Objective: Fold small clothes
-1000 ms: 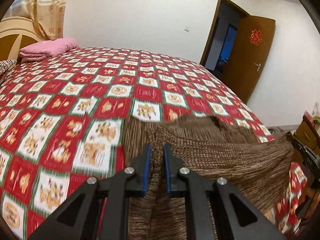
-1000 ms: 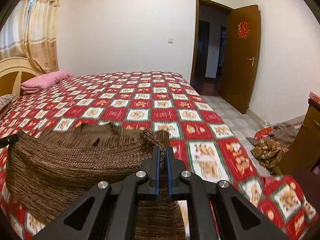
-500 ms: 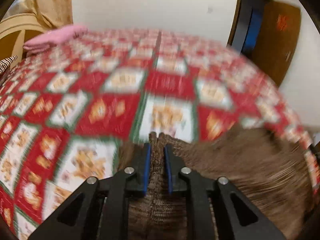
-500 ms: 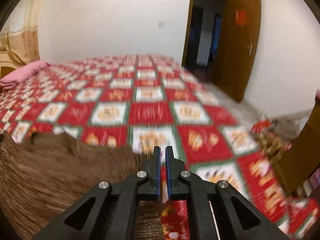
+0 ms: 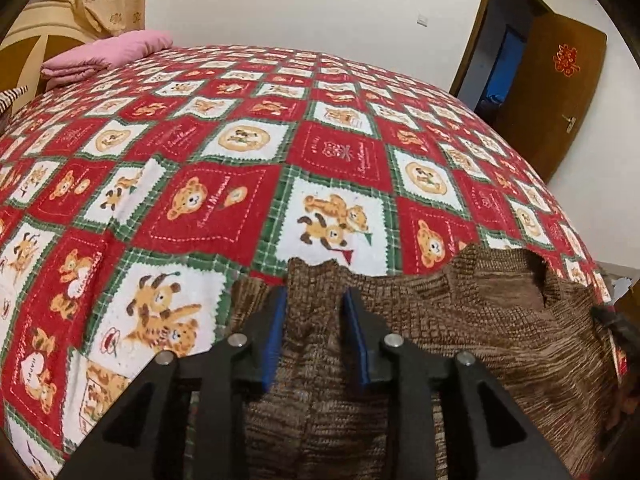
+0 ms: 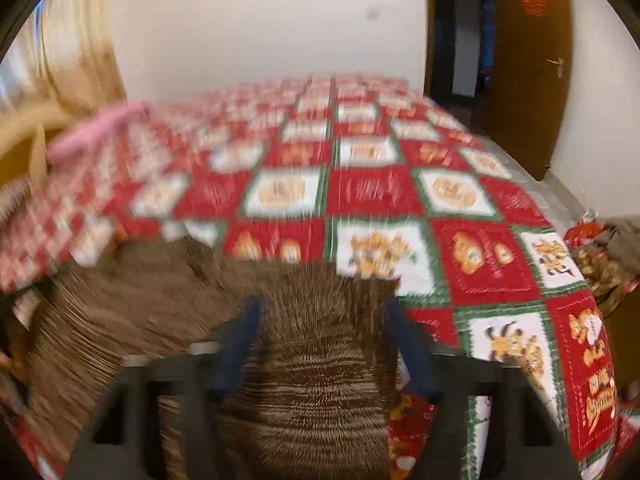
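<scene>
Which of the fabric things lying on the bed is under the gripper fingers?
The brown knitted garment, spread at the near edge of the red checked bedspread. The folded pink blanket lies far off by the headboard.

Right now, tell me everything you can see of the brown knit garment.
The brown knit garment is a coarse, ribbed, mottled-brown piece lying spread on the near part of the red teddy-bear bedspread, its far edge wavy with a neck-like opening at right. Both the left gripper and the right gripper have just been opening; their blue pads now stand apart with the knit between them, seemingly released.
</scene>
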`<state>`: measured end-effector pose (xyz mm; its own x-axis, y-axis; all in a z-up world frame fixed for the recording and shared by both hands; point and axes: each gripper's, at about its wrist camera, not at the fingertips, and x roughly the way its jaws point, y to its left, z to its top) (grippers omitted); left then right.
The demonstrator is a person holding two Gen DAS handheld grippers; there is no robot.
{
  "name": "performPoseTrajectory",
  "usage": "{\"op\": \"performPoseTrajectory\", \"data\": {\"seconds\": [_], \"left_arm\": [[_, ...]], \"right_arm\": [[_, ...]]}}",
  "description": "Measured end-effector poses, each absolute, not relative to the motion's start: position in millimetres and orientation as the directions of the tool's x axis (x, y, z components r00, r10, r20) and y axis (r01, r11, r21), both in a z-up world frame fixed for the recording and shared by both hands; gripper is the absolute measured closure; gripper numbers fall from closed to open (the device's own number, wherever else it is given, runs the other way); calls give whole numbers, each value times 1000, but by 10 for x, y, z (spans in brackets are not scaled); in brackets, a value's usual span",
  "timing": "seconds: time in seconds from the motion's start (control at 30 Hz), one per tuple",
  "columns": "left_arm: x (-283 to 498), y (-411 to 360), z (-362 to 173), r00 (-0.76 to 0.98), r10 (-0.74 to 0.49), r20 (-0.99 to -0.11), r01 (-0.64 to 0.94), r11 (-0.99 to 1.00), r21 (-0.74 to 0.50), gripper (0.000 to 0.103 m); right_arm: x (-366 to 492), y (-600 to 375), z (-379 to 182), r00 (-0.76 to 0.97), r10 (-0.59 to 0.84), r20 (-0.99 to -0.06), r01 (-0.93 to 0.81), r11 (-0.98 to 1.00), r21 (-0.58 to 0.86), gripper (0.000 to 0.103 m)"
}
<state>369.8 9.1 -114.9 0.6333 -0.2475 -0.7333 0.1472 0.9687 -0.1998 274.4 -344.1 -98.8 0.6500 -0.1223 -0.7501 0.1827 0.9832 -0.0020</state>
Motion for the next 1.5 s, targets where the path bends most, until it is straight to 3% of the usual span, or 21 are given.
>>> {"op": "performPoseTrajectory", "data": {"seconds": [0.07,0.13,0.2,0.3,0.33,0.37,0.4,0.5,0.57,0.67,0.73,0.77,0.8,0.83,0.9,1.07,1.1,1.13,1.2,1.3,1.5], "left_arm": [[3715,96,-1158,632,-251,-733,146,968,-206,71],[3713,95,-1157,634,-252,-731,147,967,-206,71],[3708,114,-1151,641,-255,-724,143,966,-214,69],[3610,236,-1078,697,-241,-676,99,965,-241,47],[3589,272,-1061,711,-226,-666,78,966,-245,28],[3571,321,-1046,726,-212,-654,52,965,-255,15],[3569,363,-1043,733,-214,-646,39,961,-275,12],[3673,460,-1145,695,-219,-685,-14,948,-317,11],[3818,487,-1253,638,-209,-741,-60,946,-318,13],[3845,328,-1253,625,-136,-769,-52,975,-214,12],[3868,227,-1236,611,-106,-784,-18,989,-147,11],[3861,227,-1216,610,-110,-785,-5,990,-142,12],[3814,237,-1161,620,-117,-776,17,991,-136,13],[3729,259,-1096,641,-123,-758,43,991,-124,13],[3500,280,-999,680,-103,-726,69,995,-77,12],[2785,102,-972,707,-84,-703,195,978,80,12],[2660,63,-998,712,-73,-699,206,973,108,12],[2563,30,-1032,712,-61,-700,215,967,134,11],[2413,-12,-1121,702,-50,-710,230,960,160,11],[2234,40,-1192,690,-46,-723,225,962,153,11],[2023,271,-1188,667,-40,-744,191,974,119,4]], "right_arm": [[2800,-3375,-1066,640,-126,-758,162,986,-27,83],[2810,-3324,-1044,636,-149,-758,148,987,-70,93],[2757,-3258,-989,654,-210,-727,165,977,-134,94],[2576,-3339,-787,714,-337,-613,293,940,-176,95],[2535,-3413,-754,716,-367,-594,338,927,-165,95],[2537,-3461,-772,705,-376,-601,356,921,-159,95],[2584,-3504,-835,681,-373,-631,360,920,-155,95],[2776,-3539,-1097,589,-375,-716,343,918,-199,94],[2829,-3489,-1099,578,-392,-716,325,915,-238,93],[2818,-3448,-1093,575,-397,-716,314,915,-255,92],[2673,-3482,-948,630,-344,-696,320,932,-171,91],[2533,-3497,-819,676,-332,-658,343,932,-118,88],[2283,-3496,-626,739,-330,-587,380,924,-41,71],[2124,-3470,-522,762,-343,-550,402,916,-13,44],[1746,-3343,-337,808,-347,-476,404,914,21,27],[1253,-2966,-392,813,-306,-495,316,946,-66,28],[1204,-2880,-484,805,-279,-523,285,956,-71,35],[1196,-2825,-561,796,-257,-549,259,963,-75,50],[1200,-2736,-771,754,-238,-612,229,969,-95,59],[1227,-2753,-1133,662,-175,-729,201,978,-52,59],[1032,-2824,-1172,654,-190,-732,238,970,-39,59]]}}
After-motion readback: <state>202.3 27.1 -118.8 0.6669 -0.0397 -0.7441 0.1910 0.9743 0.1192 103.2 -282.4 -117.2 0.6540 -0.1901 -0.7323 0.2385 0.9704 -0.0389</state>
